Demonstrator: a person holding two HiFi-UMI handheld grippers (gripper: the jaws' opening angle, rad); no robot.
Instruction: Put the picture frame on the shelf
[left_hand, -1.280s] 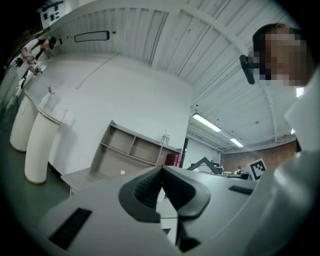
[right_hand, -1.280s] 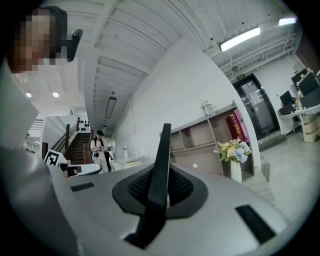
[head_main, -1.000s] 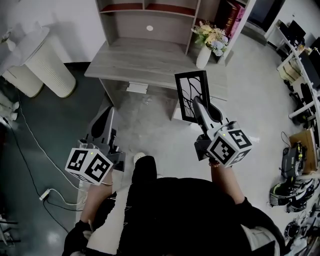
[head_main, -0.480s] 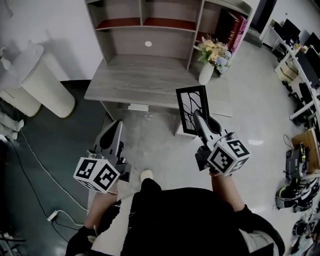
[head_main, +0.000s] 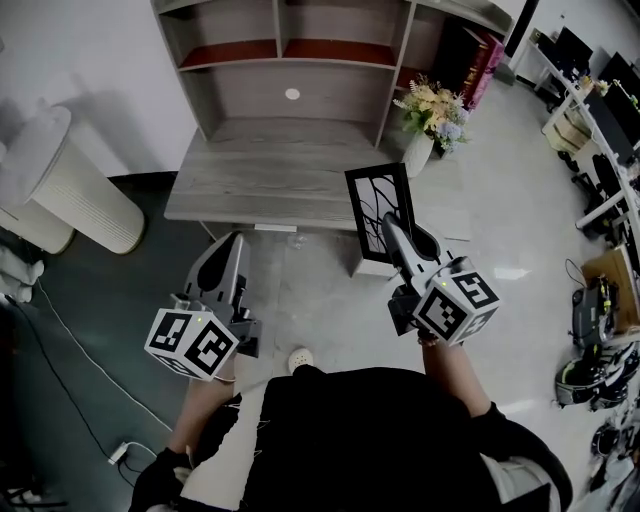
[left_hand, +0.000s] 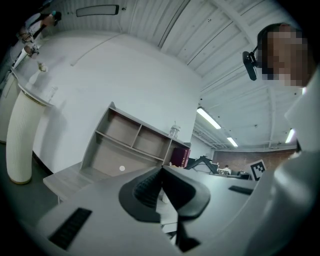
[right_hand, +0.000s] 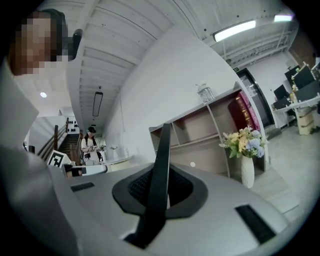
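Grey shelf stands over bench, ahead of person. Right hand-held gripper pinches picture frame, held upright in air, near bench edge. Left hand-held gripper closed, empty. Frame not on shelf yet: carry closer, lift, set down.

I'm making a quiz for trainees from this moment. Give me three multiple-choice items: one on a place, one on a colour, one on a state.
1. Where does the vase stand? A on the desk's right end; B on the floor; C on a shelf.
2. What colour is the frame's border? A red; B black; C white.
3. How is the left tool? A shut on the frame; B wide open; C shut, empty.
Key: A, it stands on the desk top; B, a black rim surrounds the picture; C, its jaws meet with nothing between.
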